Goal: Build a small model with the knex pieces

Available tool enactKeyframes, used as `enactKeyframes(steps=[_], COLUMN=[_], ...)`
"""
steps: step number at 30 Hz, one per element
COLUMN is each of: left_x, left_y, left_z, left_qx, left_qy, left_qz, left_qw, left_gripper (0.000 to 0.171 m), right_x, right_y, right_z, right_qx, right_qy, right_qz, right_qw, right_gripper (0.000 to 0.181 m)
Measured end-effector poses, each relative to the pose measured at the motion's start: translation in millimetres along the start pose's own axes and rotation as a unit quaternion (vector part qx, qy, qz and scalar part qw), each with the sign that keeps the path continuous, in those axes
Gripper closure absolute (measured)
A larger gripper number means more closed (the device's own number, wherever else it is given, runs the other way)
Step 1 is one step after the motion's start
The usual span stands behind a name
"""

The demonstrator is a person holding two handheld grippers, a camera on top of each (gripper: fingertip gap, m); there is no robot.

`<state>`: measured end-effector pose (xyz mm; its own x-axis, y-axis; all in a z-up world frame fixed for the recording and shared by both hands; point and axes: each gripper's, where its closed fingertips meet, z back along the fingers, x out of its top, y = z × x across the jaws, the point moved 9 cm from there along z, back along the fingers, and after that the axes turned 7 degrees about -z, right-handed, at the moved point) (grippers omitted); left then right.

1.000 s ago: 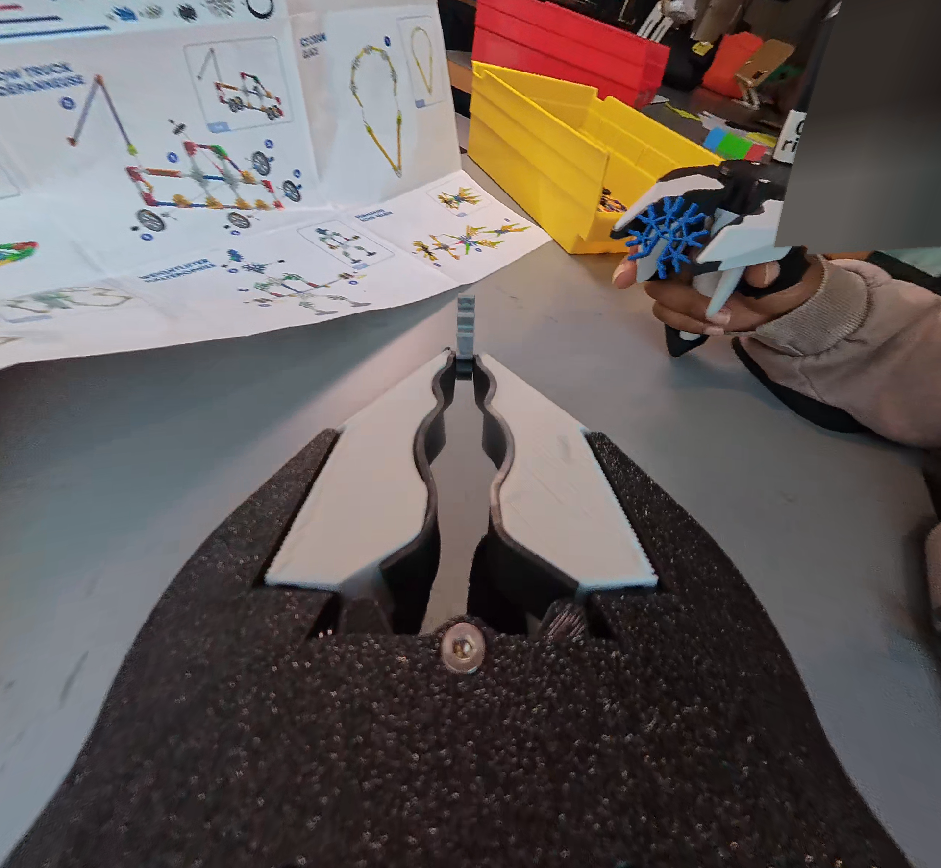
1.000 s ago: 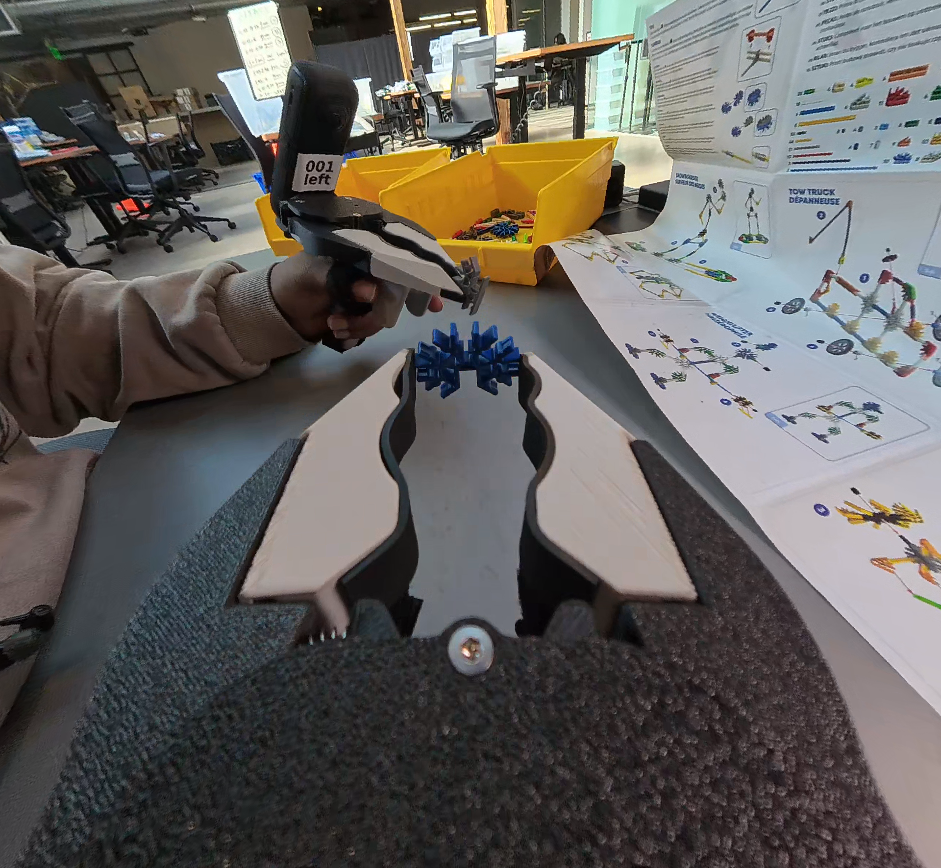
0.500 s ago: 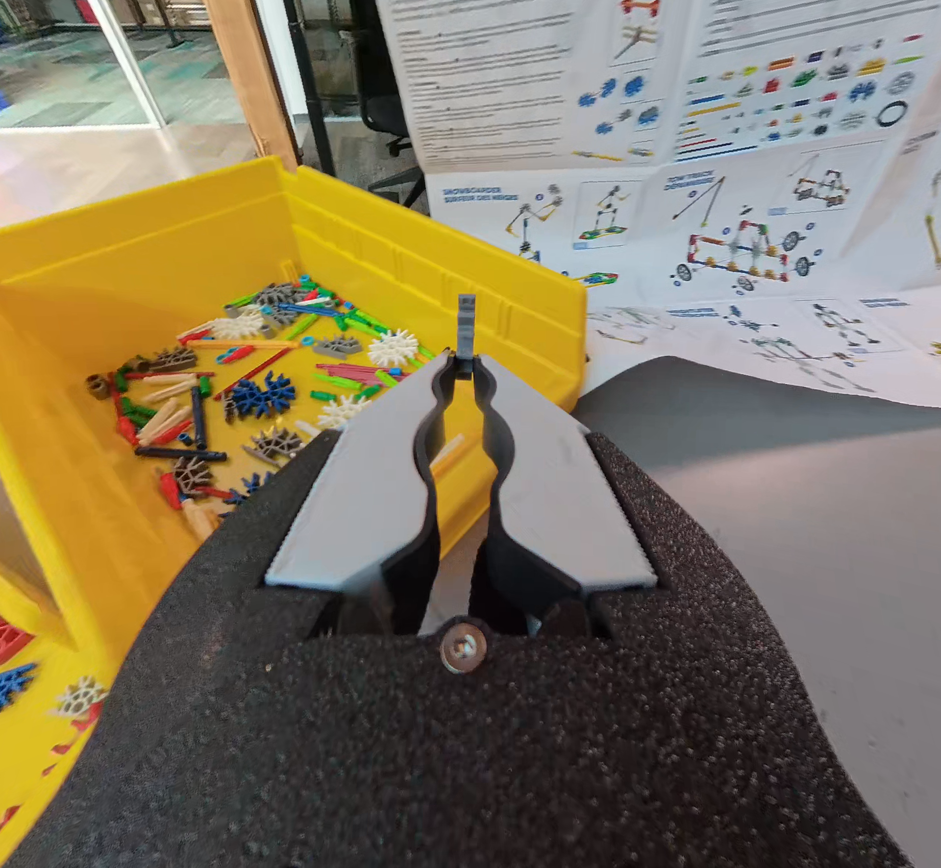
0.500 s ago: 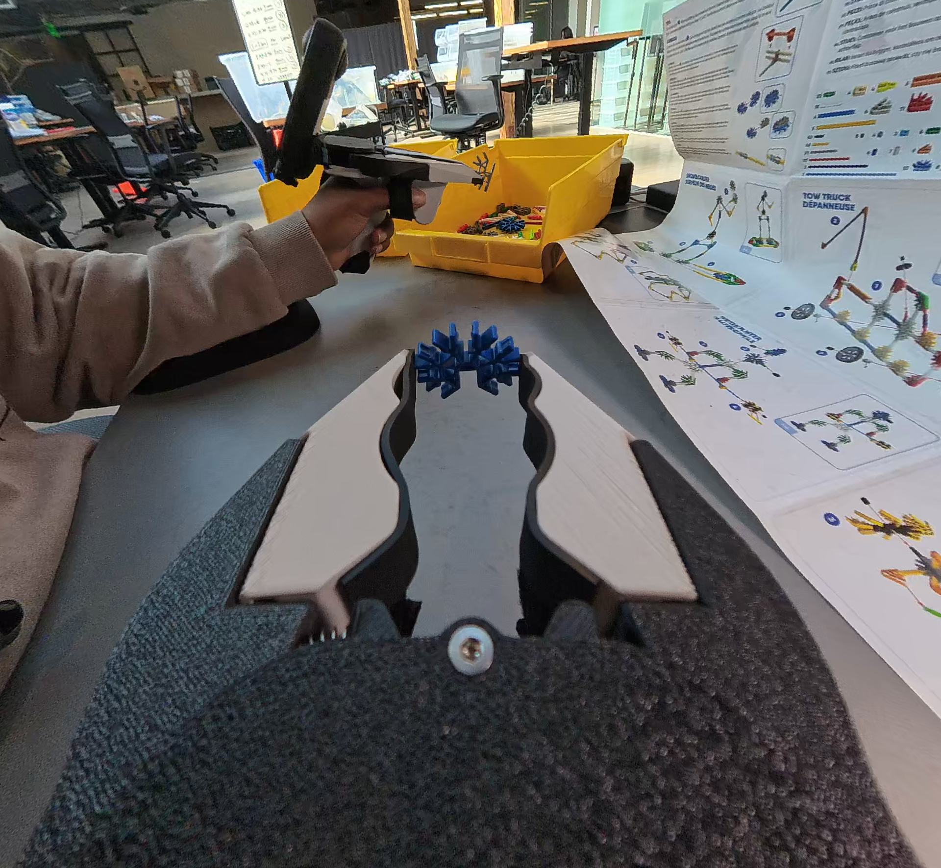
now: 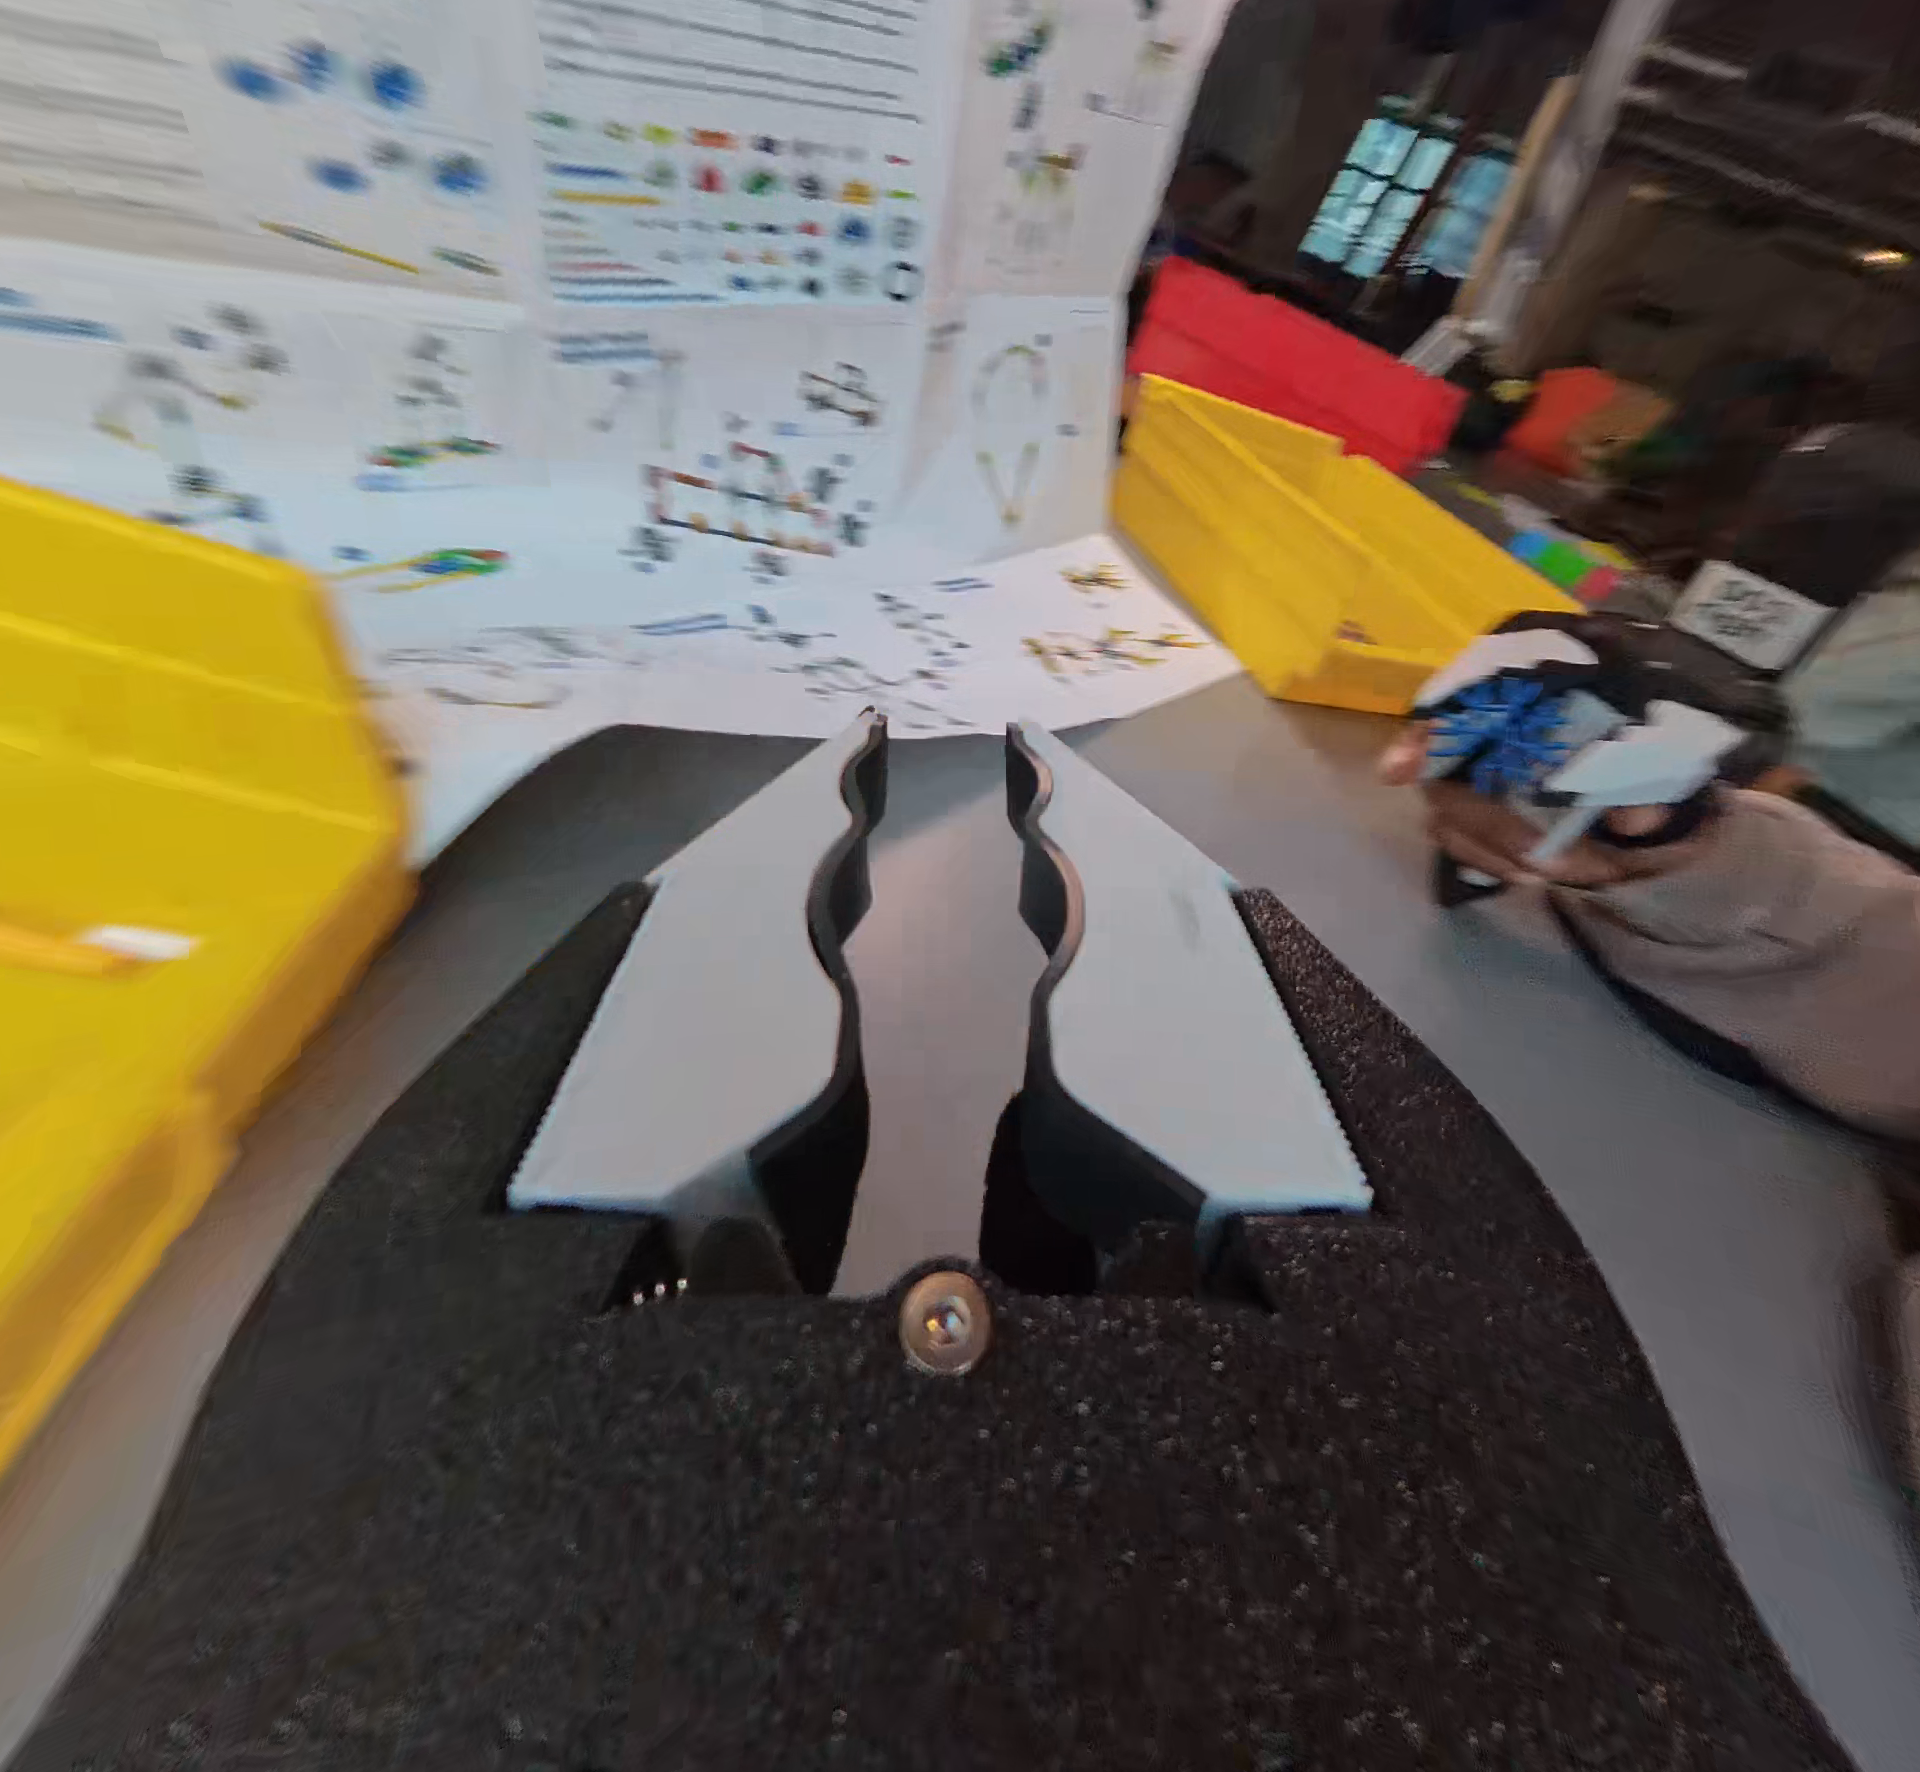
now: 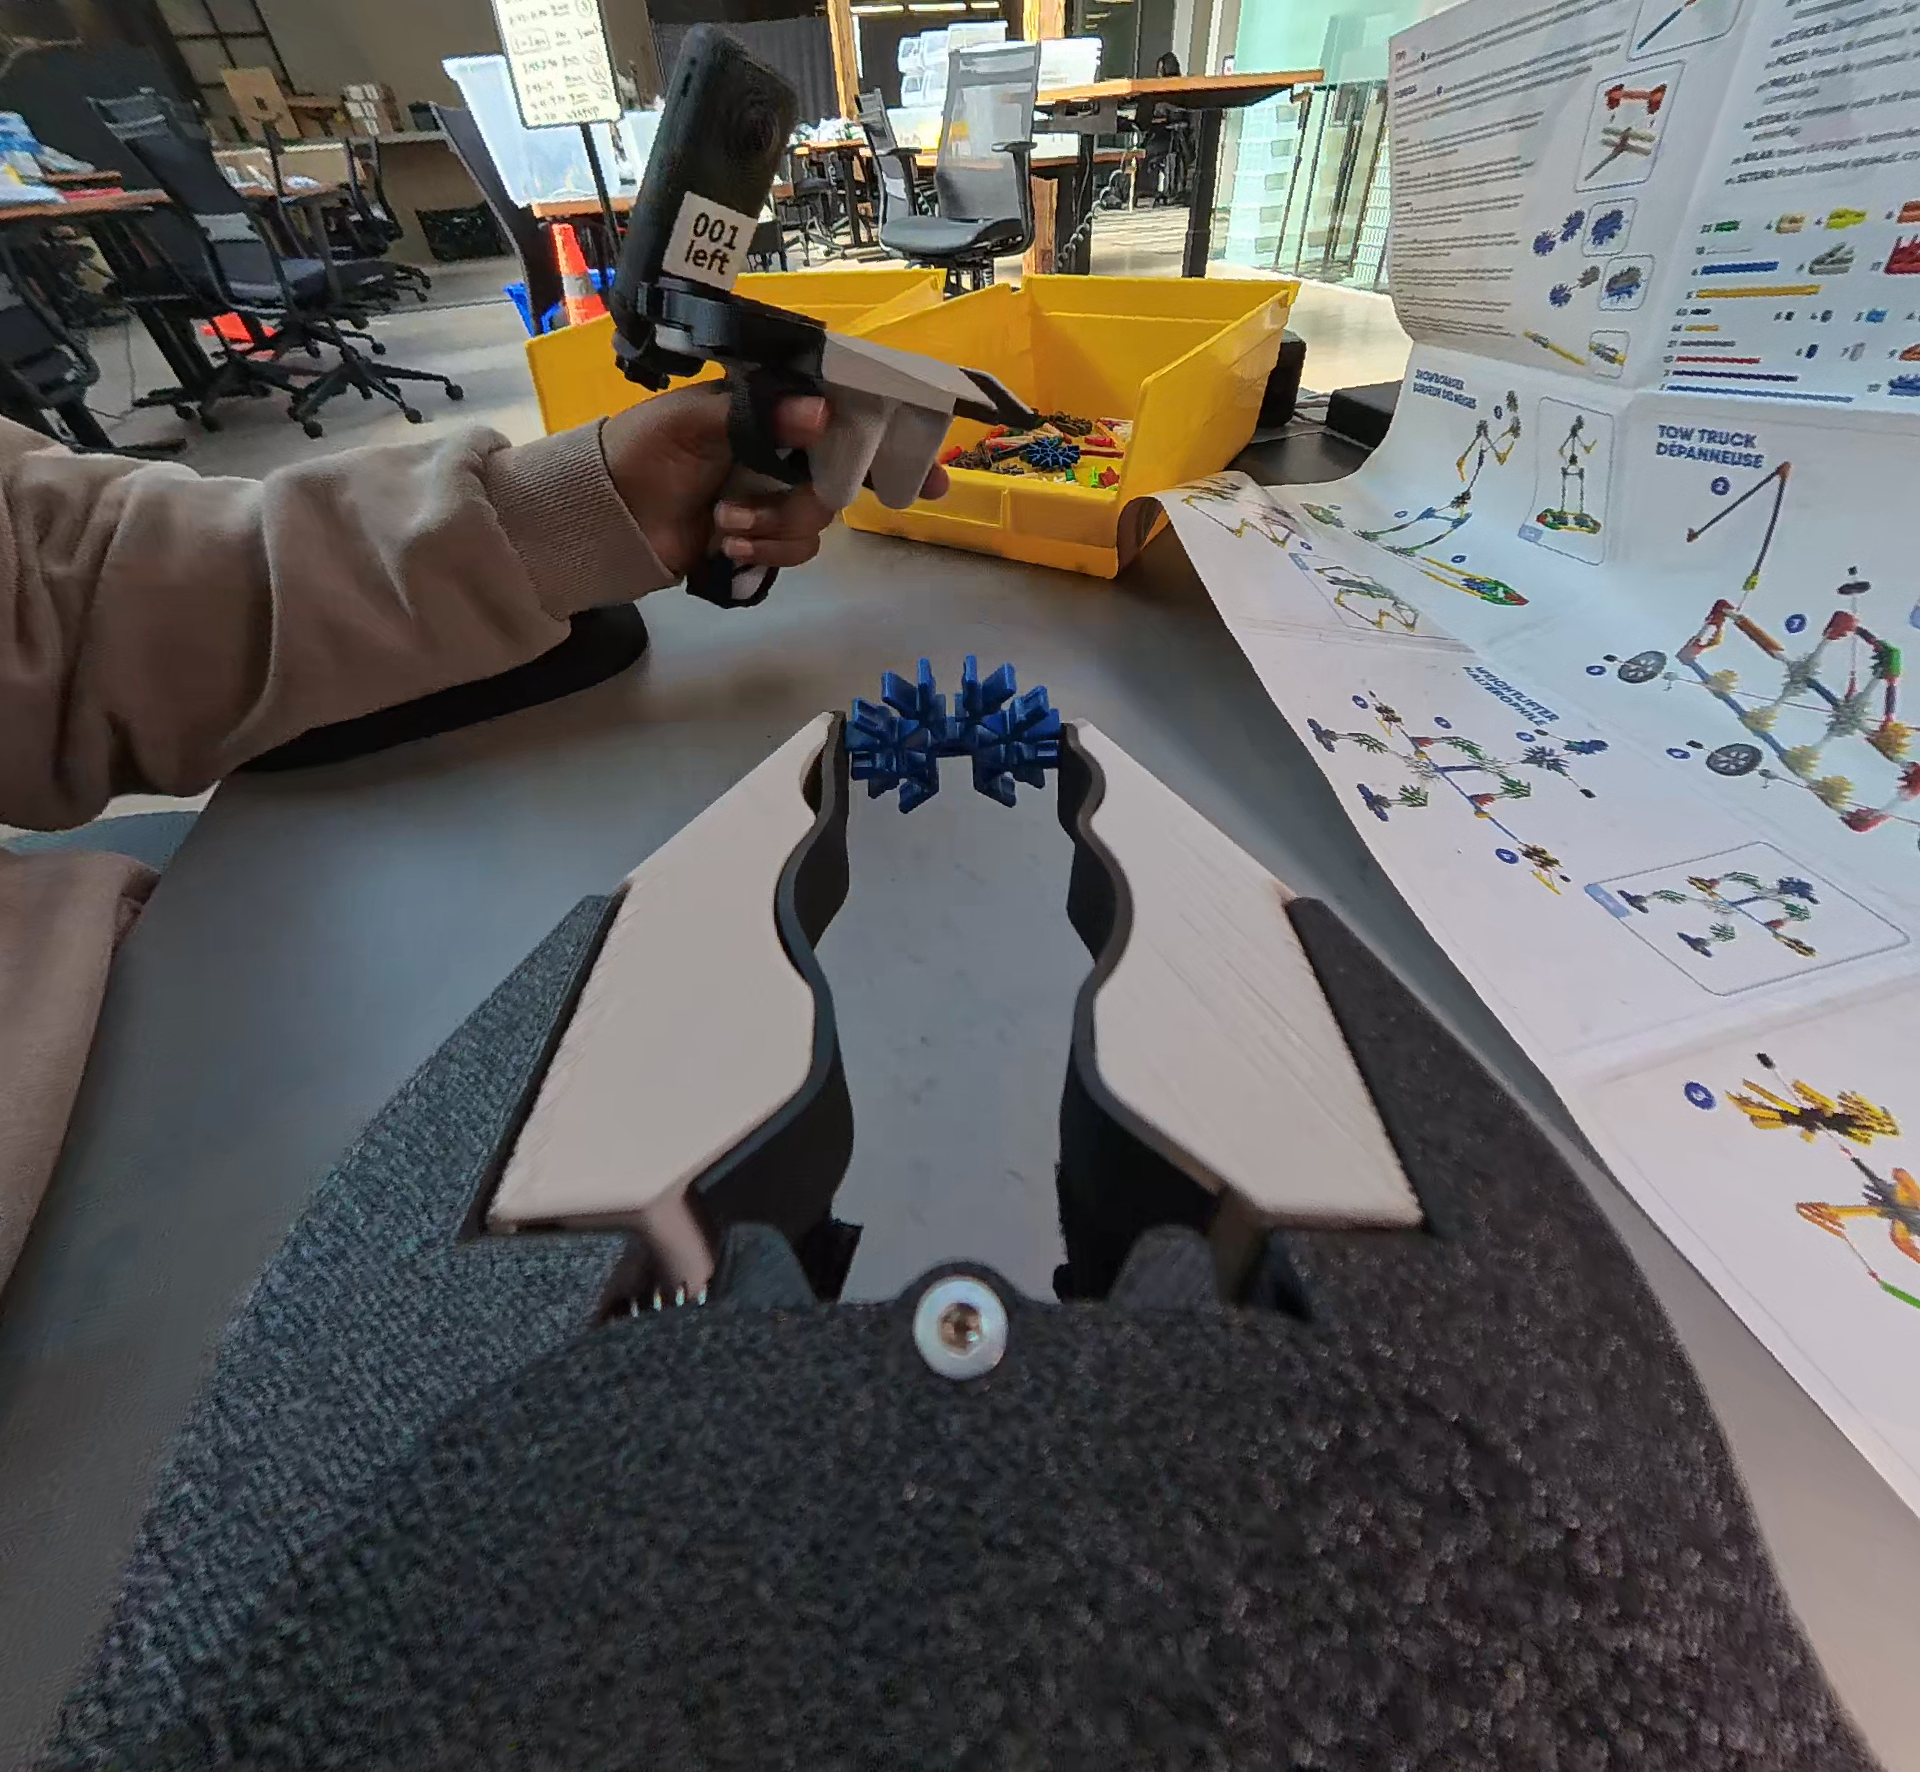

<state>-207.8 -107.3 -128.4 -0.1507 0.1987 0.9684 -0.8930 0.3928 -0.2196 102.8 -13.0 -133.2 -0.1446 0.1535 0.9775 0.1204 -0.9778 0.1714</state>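
Right wrist view: right hand-held gripper (image 6: 954, 748) is clamped on a pair of blue snowflake-shaped connectors (image 6: 951, 730), pinched side by side between the fingertips, above the grey desk (image 6: 416, 891). Fingers are spread only as wide as the two pieces.

Left hand-held gripper (image 6: 1023, 418) shows farther off in the same view, held in a person's hand (image 6: 717, 486) with a beige sleeve (image 6: 312, 579). Its tips sit over the open front of a yellow bin (image 6: 1195, 372) full of mixed coloured construction pieces (image 6: 1039, 455). A white label is on the dark body above the handle.

Left wrist view: left hand-held gripper (image 5: 945, 735) has its fingers parted with a clear gap, nothing between them. Frame is motion-blurred. Yellow bin (image 5: 156, 787) fills the left edge, just beside the gripper. The right hand-held gripper (image 5: 1538, 746) with the blue connectors (image 5: 1496, 735) shows at the right, near the desk surface.

Around: large fold-out instruction sheet (image 6: 1558, 683) stands up behind and runs down flat onto the desk, to the right of the right gripper; in the left wrist view it (image 5: 727, 320) fills the background. Second yellow bin (image 5: 1299, 559) sits at the sheet's far edge, red bins (image 5: 1268, 361) behind it. Office chairs (image 6: 956, 164) and a whiteboard (image 6: 545, 18) are in the far room.
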Motion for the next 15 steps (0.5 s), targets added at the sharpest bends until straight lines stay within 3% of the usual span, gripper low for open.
enactKeyframes(steps=[3,7,11,15], left_x=[-14.0,-28.8,-34.0,-38.8], left_y=[-47.5,-101.9,-124.3,-127.4], left_z=[-33.2,-59.9,-67.7,-67.8], left_qx=[-0.165,-0.312,-0.357,-0.350], left_qy=[0.024,0.051,0.064,0.090], left_qz=[0.066,0.148,0.176,0.156], left_qw=[0.984,0.937,0.915,0.919], left_gripper=[0.138,0.126,0.126,0.139], right_x=[-3.2,-4.6,-6.2,-10.7], right_y=[6.9,27.6,45.9,47.6], right_z=[-4.2,-11.5,-18.0,-21.8], right_qx=[-0.017,-0.019,-0.028,-0.048], right_qy=[0.016,0.009,0.005,0.026], right_qz=[0.060,0.170,0.259,0.292], right_qw=[0.998,0.985,0.966,0.955], right_gripper=[0.142,0.142,0.143,0.142])
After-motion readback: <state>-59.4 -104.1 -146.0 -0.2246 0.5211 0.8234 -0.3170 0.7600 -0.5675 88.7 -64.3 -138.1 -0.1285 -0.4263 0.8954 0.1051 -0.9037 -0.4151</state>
